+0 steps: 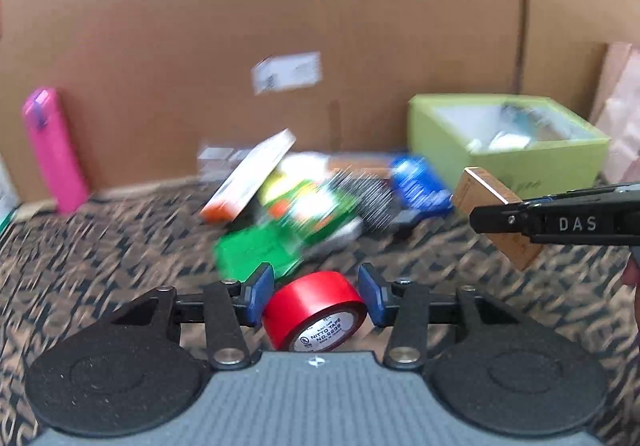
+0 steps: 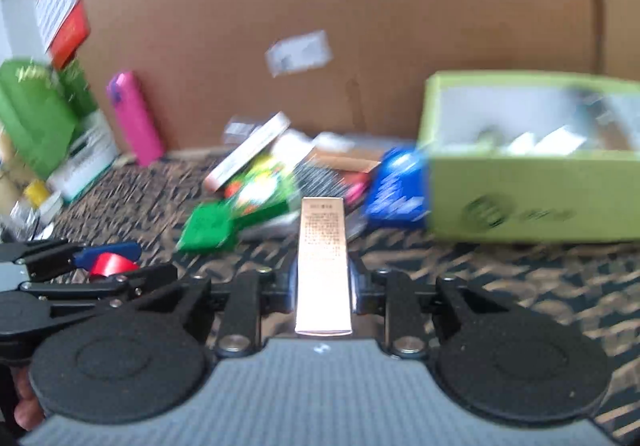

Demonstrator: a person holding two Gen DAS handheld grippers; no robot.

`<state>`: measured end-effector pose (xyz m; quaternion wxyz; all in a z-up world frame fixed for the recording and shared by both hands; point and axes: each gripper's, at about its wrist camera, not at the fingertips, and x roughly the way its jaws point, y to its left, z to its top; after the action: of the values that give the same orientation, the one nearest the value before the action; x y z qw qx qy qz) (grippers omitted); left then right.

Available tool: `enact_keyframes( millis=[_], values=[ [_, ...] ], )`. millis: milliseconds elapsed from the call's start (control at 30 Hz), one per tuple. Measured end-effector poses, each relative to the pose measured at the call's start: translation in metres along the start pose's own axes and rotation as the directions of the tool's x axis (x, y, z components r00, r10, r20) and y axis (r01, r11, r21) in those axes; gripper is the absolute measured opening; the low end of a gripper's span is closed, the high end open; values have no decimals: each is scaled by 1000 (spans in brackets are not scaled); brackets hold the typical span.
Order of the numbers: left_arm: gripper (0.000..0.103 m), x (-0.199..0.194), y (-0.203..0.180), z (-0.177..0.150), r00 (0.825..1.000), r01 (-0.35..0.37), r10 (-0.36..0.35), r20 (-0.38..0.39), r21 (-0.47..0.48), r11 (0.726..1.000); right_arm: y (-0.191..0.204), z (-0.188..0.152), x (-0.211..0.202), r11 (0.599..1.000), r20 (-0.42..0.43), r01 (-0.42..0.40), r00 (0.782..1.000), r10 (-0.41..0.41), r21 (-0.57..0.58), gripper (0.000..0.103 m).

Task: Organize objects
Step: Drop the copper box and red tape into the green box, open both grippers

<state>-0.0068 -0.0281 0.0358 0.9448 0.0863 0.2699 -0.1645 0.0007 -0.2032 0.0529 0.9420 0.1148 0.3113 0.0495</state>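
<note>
My left gripper (image 1: 316, 282) is shut on a red tape roll (image 1: 316, 306), which hangs tilted between the blue pads above the patterned surface. The right wrist view shows that same roll (image 2: 110, 264) in the left gripper (image 2: 108, 258) at the left edge. My right gripper (image 2: 323, 278) is shut on a slim tan box (image 2: 323, 258) that points forward, away from the camera. From the left wrist view, the right gripper (image 1: 480, 222) comes in from the right, with the tan box (image 1: 488, 190) slanting across its jaws. A blurred pile of packets (image 1: 304, 202) lies ahead of both.
An open lime-green box (image 1: 532, 166) (image 2: 520, 198) with items inside stands at the back right. A blue packet (image 1: 416, 186) lies beside it. A pink bottle (image 1: 54, 150) leans on the cardboard wall (image 1: 280, 6) at the left. Green bags (image 2: 36, 114) stand far left.
</note>
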Motion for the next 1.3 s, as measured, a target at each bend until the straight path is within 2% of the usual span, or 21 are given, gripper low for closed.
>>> enact_keyframes(
  millis=[167, 333, 500, 700, 767, 800, 833, 867, 967, 1100, 1200, 1300],
  values=[
    [50, 17, -51, 68, 991, 67, -70, 112, 33, 997, -58, 49, -33, 993, 91, 106, 990, -110, 48, 24],
    [50, 55, -99, 126, 978, 146, -146, 146, 14, 989, -118, 94, -42, 973, 139, 217, 964, -226, 77, 24],
    [50, 108, -140, 146, 981, 173, -176, 87, 36, 984, -178, 107, -23, 949, 100, 289, 948, -302, 129, 24],
    [51, 168, -178, 134, 988, 152, -148, -47, 92, 984, -219, 96, 6, 934, 35, 311, 946, -322, 178, 24],
    [54, 178, -183, 127, 987, 145, -137, -80, 107, 984, -218, 94, 7, 939, 53, 305, 947, -316, 162, 29],
    [56, 179, -184, 125, 986, 147, -137, -92, 112, 983, -217, 93, 5, 940, 57, 306, 947, -318, 153, 37],
    [58, 178, -183, 124, 985, 154, -143, -101, 113, 982, -217, 93, 2, 941, 67, 302, 947, -315, 154, 50],
    [60, 174, -179, 124, 983, 162, -151, -101, 106, 981, -214, 93, -3, 940, 86, 303, 944, -319, 154, 53],
    [60, 151, -158, 126, 986, 166, -162, -46, 91, 982, -203, 96, -20, 943, 138, 304, 937, -322, 138, 53],
    [68, 95, -108, 122, 986, 153, -157, 49, 84, 985, -157, 91, -42, 973, 179, 211, 958, -224, 90, 53],
    [73, 57, -51, 103, 992, 88, -92, 86, 55, 995, -110, 77, -46, 995, 161, 100, 982, -103, 29, 53],
    [75, 32, 5, 74, 997, -14, 13, 76, 10, 1000, -63, 57, -32, 1000, 97, -19, 995, 21, -25, 57]
  ],
)
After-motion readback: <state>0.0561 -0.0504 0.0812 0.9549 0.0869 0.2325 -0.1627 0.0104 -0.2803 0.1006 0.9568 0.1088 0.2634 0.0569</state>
